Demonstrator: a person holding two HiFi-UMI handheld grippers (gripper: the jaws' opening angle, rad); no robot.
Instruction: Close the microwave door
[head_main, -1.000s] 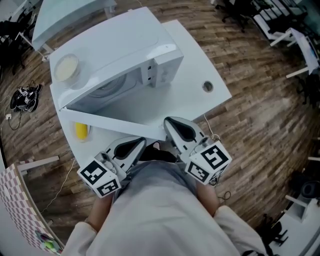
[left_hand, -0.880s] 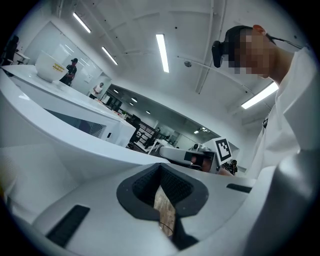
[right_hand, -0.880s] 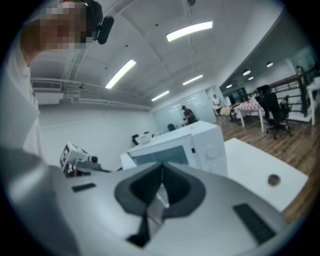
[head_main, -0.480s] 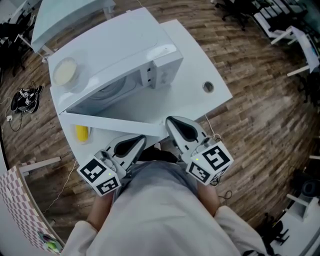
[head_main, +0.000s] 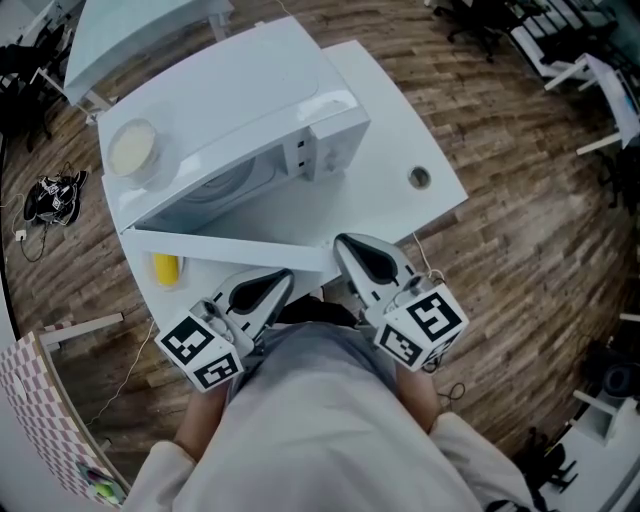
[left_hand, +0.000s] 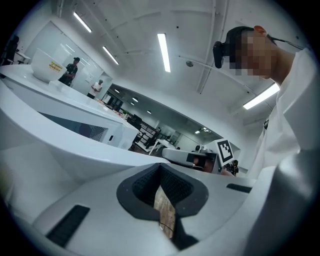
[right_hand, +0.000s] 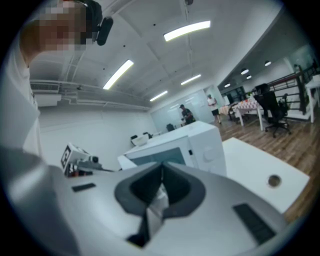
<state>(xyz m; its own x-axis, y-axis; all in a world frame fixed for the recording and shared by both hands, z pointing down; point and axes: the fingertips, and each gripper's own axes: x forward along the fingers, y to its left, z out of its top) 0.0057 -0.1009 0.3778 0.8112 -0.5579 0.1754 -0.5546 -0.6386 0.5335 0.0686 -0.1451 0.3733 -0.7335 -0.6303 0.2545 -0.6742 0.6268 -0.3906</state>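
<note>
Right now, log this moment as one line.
microwave door: open | left gripper: shut, empty | right gripper: shut, empty, near door edge

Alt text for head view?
A white microwave sits on a white table, its door swung wide open toward the person. The left gripper and right gripper, both shut and empty, are held by the door's near edge. A pale bowl rests on the microwave.

Wood floor (head_main: 520, 190); white table (head_main: 395, 120); possibly chairs (head_main: 478, 22); strip lights (left_hand: 163, 52).
</note>
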